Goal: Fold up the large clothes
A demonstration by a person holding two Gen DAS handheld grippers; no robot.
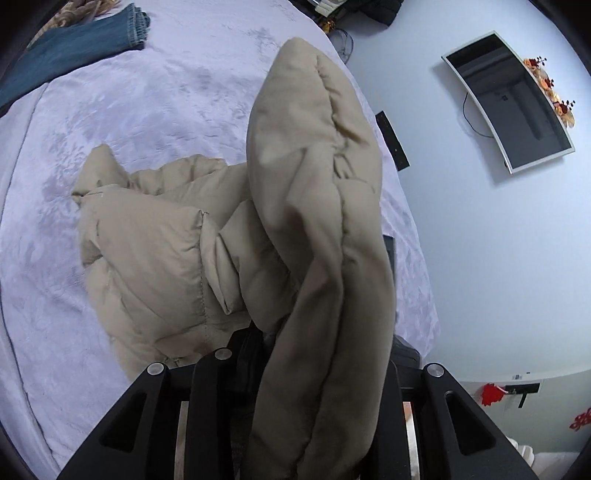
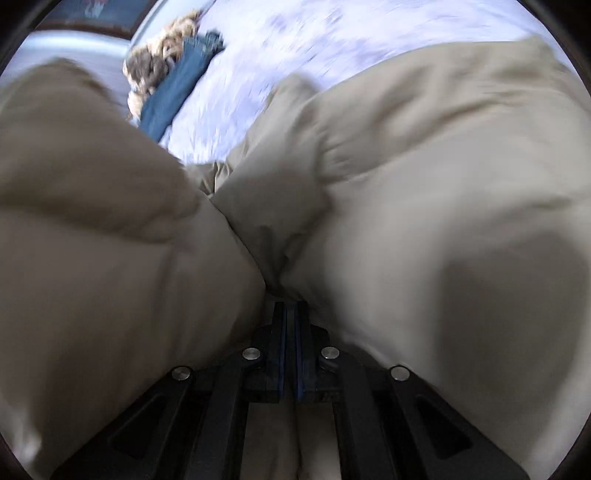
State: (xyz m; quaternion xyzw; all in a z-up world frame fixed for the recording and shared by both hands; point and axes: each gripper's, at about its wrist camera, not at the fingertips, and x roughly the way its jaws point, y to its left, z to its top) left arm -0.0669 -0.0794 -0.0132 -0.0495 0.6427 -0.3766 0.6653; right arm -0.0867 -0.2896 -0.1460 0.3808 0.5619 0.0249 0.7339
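A beige puffer jacket lies partly on the pale lilac bedspread. My left gripper is shut on a thick fold of the jacket, which rises over its fingers and hides the tips. In the right wrist view the jacket fills most of the frame, bulging on both sides. My right gripper is shut on the jacket, its blue-edged pads pressed together with the tips buried in fabric. The right view is motion-blurred.
Folded blue jeans lie at the far left of the bed, next to a tan furry item; both show in the right wrist view. A wall-mounted screen is on the right. A dark remote-like bar lies at the bed's edge.
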